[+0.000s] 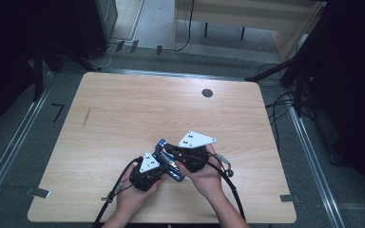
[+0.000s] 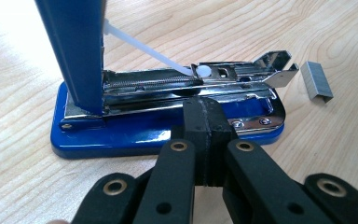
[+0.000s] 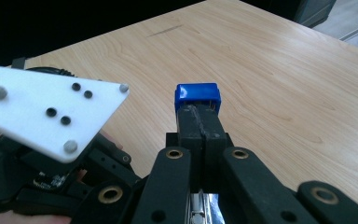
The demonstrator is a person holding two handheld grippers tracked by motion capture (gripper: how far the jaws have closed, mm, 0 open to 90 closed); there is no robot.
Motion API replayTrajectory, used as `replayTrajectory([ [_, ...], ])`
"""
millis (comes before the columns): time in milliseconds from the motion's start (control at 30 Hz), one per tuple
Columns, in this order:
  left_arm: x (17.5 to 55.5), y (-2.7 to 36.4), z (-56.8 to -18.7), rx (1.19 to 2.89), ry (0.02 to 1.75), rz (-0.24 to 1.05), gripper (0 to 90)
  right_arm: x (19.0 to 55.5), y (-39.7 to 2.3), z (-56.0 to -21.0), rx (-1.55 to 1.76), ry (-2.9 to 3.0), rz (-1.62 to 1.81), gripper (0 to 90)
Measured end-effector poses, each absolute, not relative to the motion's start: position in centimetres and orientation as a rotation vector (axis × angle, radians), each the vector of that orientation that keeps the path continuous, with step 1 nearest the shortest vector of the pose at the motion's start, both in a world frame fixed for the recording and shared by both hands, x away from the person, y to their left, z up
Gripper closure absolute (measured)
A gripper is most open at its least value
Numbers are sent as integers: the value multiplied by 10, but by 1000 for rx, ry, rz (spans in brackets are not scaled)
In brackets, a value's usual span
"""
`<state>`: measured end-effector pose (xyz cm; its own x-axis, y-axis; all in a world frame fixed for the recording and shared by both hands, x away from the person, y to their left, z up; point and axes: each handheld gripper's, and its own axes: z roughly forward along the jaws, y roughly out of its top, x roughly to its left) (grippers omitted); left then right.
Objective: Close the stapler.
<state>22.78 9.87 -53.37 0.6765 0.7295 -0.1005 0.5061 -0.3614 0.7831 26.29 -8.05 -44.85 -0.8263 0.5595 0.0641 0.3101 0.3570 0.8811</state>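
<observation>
Both grippers' jaws clenched empty — left gripper hides stapler base; staple strip beside.

A recording lab; black stands and loose cables ring a bare wooden table.

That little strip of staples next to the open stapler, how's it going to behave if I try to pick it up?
The strip of staples looks small, thin and metallic, so probably light and slippery on the smooth wooden table; it may skid rather than lift. Being glued wire, it could snap under a hard pinch. It lies flat, so it is unlikely to roll.
</observation>
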Motion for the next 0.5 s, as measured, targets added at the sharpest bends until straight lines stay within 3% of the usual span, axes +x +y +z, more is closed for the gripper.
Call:
replayTrajectory([
  [500, 227, 98, -534, 2045, 946, 351, 900, 274, -67, -446, 712, 2376, 1462, 900],
])
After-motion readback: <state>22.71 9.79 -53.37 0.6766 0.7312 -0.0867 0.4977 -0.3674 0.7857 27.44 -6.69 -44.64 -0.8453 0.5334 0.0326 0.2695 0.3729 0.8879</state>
